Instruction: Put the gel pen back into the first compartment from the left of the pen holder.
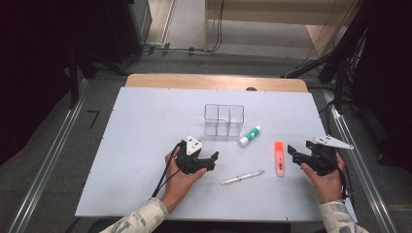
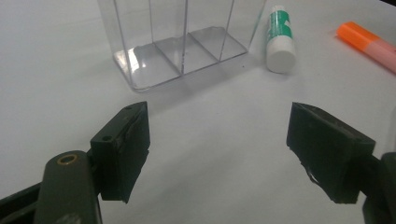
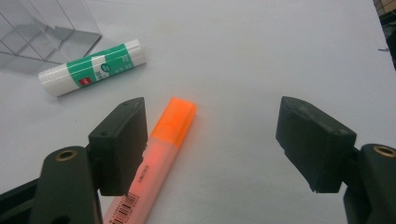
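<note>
Grippers idle, both jaws wide, nothing held.
Highlighter (image 3: 161, 149) beside right gripper's (image 3: 219, 144) left jaw, lower end cut off; left gripper (image 2: 217, 149) faces clear organizer (image 2: 180, 42).

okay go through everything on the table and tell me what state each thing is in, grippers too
Clear organizer: upright, compartments empty.
Glue stick: lying on its side beside the organizer, cap on.
Orange highlighter: lying flat, capped.
Pen: lying flat on the table.
Left gripper: open, holding nothing, pointed toward the organizer.
Right gripper: open, holding nothing, with the highlighter by one jaw.
</note>
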### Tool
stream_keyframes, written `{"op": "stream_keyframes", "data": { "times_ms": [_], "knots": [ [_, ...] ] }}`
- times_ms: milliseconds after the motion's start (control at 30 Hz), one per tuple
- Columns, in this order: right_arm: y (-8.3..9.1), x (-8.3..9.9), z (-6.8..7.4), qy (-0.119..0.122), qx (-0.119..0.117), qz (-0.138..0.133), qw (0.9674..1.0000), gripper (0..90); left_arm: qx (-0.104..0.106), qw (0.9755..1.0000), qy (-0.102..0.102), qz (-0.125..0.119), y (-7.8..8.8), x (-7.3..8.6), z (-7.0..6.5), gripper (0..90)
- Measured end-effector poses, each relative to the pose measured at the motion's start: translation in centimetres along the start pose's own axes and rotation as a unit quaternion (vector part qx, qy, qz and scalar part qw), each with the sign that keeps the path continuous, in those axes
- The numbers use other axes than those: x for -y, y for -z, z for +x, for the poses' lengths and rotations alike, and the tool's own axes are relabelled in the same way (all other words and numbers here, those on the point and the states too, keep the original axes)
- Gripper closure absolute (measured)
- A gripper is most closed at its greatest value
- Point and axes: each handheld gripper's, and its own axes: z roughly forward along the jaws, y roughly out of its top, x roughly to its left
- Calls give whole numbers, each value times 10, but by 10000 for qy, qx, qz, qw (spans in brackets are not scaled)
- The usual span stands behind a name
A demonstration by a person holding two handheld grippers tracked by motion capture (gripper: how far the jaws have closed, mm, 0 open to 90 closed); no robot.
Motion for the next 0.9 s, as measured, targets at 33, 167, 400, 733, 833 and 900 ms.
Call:
{"op": "stream_keyframes", "data": {
  "times_ms": [33,167,400,733,833,900],
  "knots": [
    [0,0,0,3,-2,-4,10000,239,30,10000,4,11,-1,0,-1,230],
    [0,0,0,10,0,-1,10000,239,99,10000,-13,7,-3,-1,-5,234],
    [0,0,0,12,-6,4,10000,239,183,9998,2,-16,-6,-2,-10,235],
    [0,0,0,19,-15,8,10000,239,302,9995,-48,18,-10,-2,-19,235],
    [0,0,0,16,-11,3,10000,239,345,9994,-76,34,-11,-2,-22,235],
    [0,0,0,18,-10,4,10000,239,374,9993,-69,30,-12,-3,-24,235]
  ]
}}
